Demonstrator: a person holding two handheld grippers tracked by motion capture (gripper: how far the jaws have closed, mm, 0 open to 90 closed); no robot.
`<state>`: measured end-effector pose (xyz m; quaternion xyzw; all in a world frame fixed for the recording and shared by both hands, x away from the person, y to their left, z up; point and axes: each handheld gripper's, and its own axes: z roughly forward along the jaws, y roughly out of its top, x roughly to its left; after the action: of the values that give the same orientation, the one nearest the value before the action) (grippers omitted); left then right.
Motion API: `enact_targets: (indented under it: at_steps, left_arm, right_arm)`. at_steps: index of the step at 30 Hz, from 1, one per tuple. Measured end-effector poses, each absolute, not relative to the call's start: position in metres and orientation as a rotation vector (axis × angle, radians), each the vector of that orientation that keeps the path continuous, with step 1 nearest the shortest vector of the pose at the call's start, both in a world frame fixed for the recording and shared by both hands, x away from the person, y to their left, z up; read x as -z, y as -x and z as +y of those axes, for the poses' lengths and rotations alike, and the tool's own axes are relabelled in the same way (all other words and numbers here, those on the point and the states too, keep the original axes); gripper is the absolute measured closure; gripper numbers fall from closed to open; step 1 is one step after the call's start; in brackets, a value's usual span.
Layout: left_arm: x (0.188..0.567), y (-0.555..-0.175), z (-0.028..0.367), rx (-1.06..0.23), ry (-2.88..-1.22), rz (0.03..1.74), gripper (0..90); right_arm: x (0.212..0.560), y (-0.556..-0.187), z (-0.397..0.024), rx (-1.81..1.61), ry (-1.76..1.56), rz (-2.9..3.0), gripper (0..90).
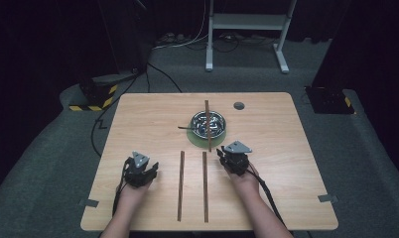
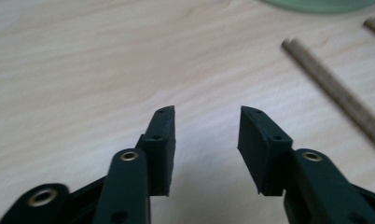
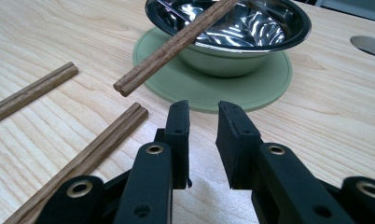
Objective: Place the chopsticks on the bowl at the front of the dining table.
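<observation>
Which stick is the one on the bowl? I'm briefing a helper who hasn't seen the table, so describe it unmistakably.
Find the shiny metal bowl on its green mat, toward the far middle of the wooden table. The wooden stick in question lies across the bowl's rim, its near end off the table. The other two sticks lie flat on the table, between the grippers.

Light is falling from overhead onto the pale worktop (image 1: 287, 148), leaving it evenly bright while the floor and background around it are sinking into near black, and the things on it are casting only faint, short shadows. In the right gripper view the steel bowl (image 3: 232, 32) is throwing back sharp white glare streaks and the picture is staying crisp. In the left gripper view the stick (image 2: 335, 91) and the far wood grain are smearing into soft blur, with only the tool's black pads (image 2: 255, 140) looking fairly sharp.
</observation>
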<state>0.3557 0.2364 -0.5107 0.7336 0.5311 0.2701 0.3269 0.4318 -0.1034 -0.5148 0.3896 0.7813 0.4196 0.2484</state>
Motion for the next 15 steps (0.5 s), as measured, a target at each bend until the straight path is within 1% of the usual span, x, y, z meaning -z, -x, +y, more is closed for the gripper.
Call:
enact_targets:
  at_steps: [7, 10, 14, 15]
  left_arm:
    - [0.517, -0.322, 0.257, -0.701, -1.976, 1.439, 38.8]
    - [0.524, -0.315, 0.263, -0.684, -1.947, 1.451, 34.9]
    - [0.529, -0.312, 0.268, -0.649, -1.898, 1.439, 32.4]
    - [0.529, -0.312, 0.268, -0.636, -1.901, 1.433, 29.8]
  right_arm:
    - [0.517, -0.433, -0.105, -1.129, -1.109, 2.119, 68.9]
    - [0.518, -0.433, -0.104, -1.115, -1.102, 2.113, 67.0]
    - [0.52, -0.431, -0.101, -1.083, -1.085, 2.114, 63.0]
    - [0.52, -0.431, -0.1, -1.075, -1.085, 2.116, 62.1]
